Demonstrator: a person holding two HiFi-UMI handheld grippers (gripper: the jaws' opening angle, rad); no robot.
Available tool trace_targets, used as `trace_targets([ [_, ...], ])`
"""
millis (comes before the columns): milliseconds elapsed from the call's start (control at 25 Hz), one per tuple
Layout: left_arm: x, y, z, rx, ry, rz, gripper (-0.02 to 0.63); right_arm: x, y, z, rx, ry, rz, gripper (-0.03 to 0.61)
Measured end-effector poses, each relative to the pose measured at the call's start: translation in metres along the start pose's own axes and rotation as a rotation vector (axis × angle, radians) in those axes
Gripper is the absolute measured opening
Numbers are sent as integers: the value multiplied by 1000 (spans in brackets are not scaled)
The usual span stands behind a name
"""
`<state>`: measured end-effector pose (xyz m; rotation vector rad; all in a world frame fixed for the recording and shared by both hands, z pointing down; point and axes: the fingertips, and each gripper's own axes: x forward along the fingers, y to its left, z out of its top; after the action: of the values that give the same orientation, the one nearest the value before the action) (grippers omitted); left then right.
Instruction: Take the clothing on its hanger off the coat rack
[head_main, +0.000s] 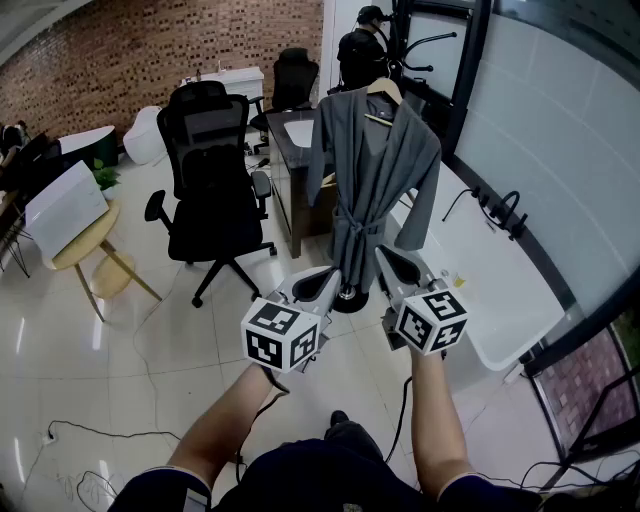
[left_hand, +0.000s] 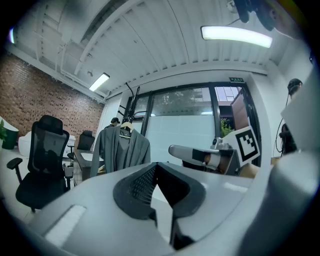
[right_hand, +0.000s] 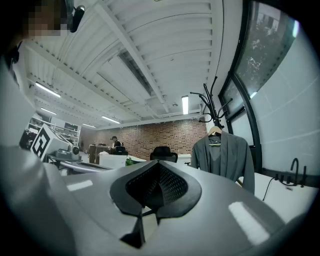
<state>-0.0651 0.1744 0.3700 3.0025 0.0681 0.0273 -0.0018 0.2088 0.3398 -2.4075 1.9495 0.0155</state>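
A grey robe (head_main: 375, 170) hangs on a wooden hanger (head_main: 385, 92) from the black coat rack (head_main: 405, 45), whose round base (head_main: 350, 298) stands on the tiled floor. Both grippers are held level in front of me, short of the robe and pointing at it. My left gripper (head_main: 318, 285) is shut and holds nothing. My right gripper (head_main: 398, 262), beside it, is also shut and holds nothing. In the left gripper view the robe (left_hand: 121, 149) shows far off, left of the closed jaw tips (left_hand: 156, 165). In the right gripper view the robe (right_hand: 222, 155) hangs right of the closed tips (right_hand: 159, 164).
A black office chair (head_main: 215, 190) stands left of the rack, with a dark desk (head_main: 290, 150) behind it. A white low platform (head_main: 500, 290) runs along the glass wall at the right. A round wooden table (head_main: 85, 240) sits far left. A person (head_main: 362, 45) stands behind the rack.
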Motion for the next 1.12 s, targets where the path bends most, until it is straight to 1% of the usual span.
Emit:
trace_targets([
  [240,18,7,-1,0,5,2,12,9,-16,-2,5,-3,0,2],
  [440,44,17,-2,6,3,20,12,20,-40,0,6,-21,8,2],
  [720,100,22,4,13,-6,41,12,31,-89,7,-6,-35,38,2],
  [840,123,24,8,10,-11,62,12,37,-112,12,-8,-35,54,2],
  [1000,151,29,12,-1,-12,97,12,46,-138,15,-15,-10,92,2],
  [1120,170,36,17,1,-14,118,12,52,-159,19,-23,-6,100,2],
])
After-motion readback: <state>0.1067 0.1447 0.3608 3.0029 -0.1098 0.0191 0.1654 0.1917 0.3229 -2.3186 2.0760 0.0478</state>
